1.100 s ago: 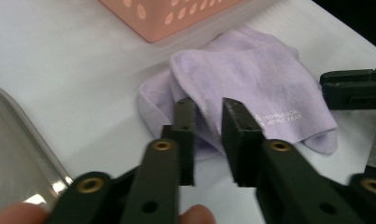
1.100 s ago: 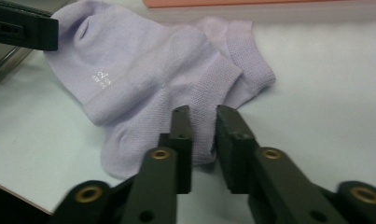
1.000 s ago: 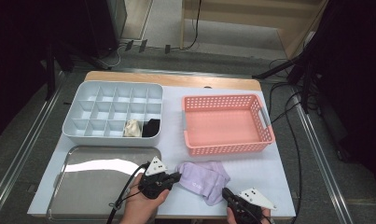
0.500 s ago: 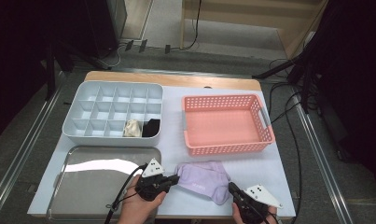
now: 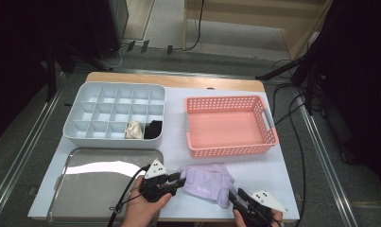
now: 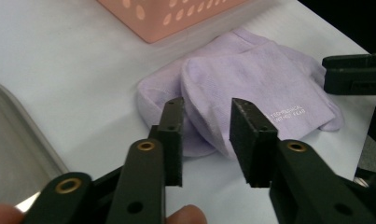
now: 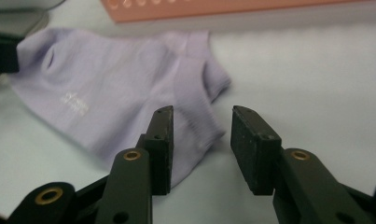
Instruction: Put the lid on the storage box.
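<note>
My left tongs sit at the lower middle of the high view, their jaws parted and just now widening, with the near edge of the lavender sock lying between the tips; in the left gripper view the pads stand clear of the cloth on either side. My right tongs come in from the bottom edge, a little right of centre. Their jaws have also just been spreading, and in the right gripper view a corner of the sock lies between the pads, with a visible gap on the right-hand side. Neither pair is pinching anything.

The sock lies flat and folded on the white counter, in the lower centre of the high view, just below the pink basket and to the right of the steel tray. Small white lettering shows on it in the left gripper view. At upper left stands the grey divided box, with a cream bundle and a black bundle in neighbouring cells of its near row.
</note>
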